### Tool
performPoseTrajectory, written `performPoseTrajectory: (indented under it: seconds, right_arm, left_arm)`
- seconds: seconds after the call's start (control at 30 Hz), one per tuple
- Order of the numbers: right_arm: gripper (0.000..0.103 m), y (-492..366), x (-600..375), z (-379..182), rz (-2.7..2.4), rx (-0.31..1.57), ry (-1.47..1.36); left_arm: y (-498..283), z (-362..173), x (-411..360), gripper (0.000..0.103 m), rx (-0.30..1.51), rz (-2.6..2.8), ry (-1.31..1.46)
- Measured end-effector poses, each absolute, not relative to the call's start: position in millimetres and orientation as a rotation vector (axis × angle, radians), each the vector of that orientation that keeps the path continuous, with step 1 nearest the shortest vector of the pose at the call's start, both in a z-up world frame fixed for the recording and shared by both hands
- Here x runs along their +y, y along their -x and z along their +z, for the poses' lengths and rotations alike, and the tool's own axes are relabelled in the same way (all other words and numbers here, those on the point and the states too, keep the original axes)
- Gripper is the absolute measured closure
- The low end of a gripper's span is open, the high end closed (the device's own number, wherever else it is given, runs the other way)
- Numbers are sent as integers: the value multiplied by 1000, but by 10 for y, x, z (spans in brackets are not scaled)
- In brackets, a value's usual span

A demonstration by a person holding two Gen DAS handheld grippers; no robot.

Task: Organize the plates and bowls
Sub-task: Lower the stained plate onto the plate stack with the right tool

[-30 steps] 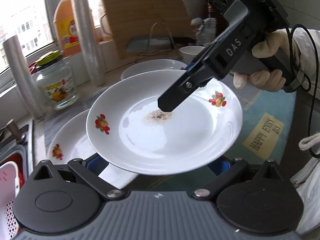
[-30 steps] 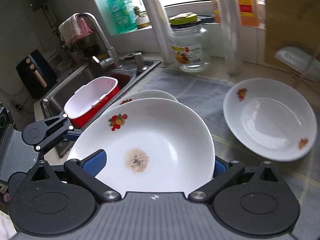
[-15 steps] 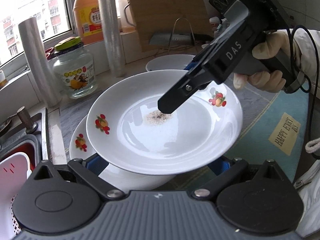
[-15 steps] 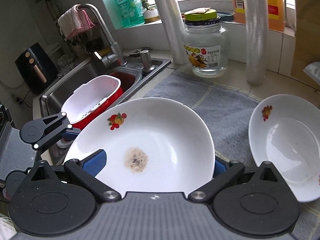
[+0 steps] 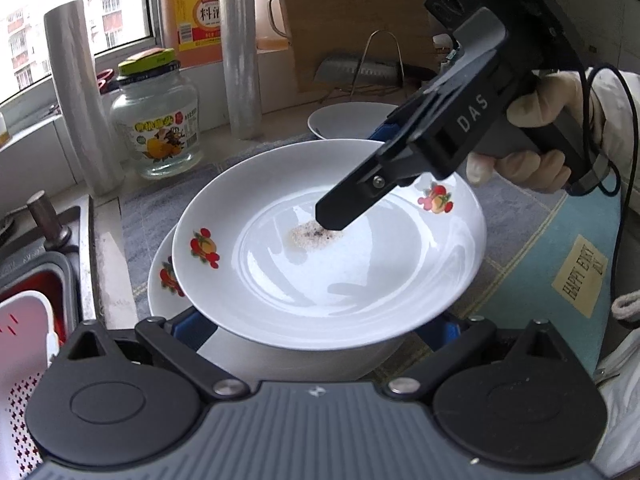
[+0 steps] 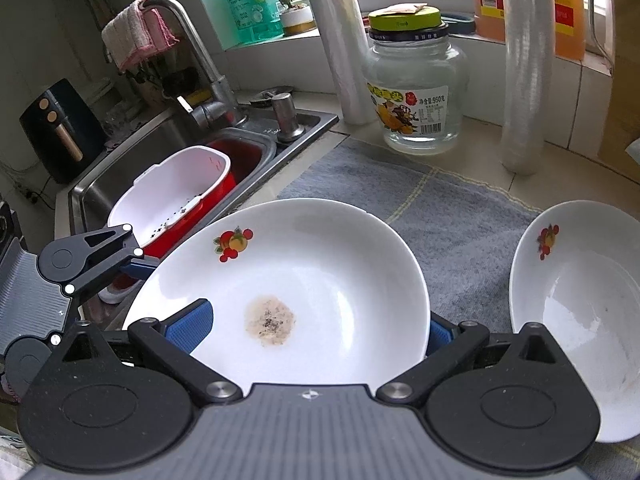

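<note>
A white deep plate (image 5: 320,280) with fruit prints and a brown food smear (image 6: 269,320) hangs level above the counter. My right gripper (image 5: 344,200) grips it: one finger lies on the inside near the smear, the other runs under the far rim. In the right wrist view the plate (image 6: 320,272) fills the gap of this gripper (image 6: 312,328). My left gripper (image 5: 318,332) is open, fingers spread wide under the near rim, tips hidden. Its finger (image 6: 138,266) meets the plate's left edge. A second printed plate (image 5: 160,280) lies on the mat just below.
A third white dish (image 6: 580,320) sits on the grey mat (image 6: 440,208) to the right. The sink with a red and white basket (image 6: 172,200) and tap (image 6: 200,80) is on the left. A glass jar (image 6: 416,92), film rolls (image 6: 524,80) and a cutting board (image 5: 340,20) line the back.
Both grippers have carried the plate left toward the sink, keeping the same hold. It now hangs over the second plate, and the third dish has slid to the right edge.
</note>
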State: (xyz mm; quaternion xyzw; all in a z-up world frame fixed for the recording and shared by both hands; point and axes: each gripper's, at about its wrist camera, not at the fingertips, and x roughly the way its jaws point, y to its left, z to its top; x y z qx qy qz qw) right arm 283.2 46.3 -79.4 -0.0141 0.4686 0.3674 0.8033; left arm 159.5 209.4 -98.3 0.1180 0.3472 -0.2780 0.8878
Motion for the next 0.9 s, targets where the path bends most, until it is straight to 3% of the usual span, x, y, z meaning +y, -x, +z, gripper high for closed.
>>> performPoseTrajectory:
  seconds: [0.9]
  right_arm:
    - [0,-2903,652,-856,743,1083,119]
  left_arm:
    - [-1881,-1028,2186,1,900,-635,-133]
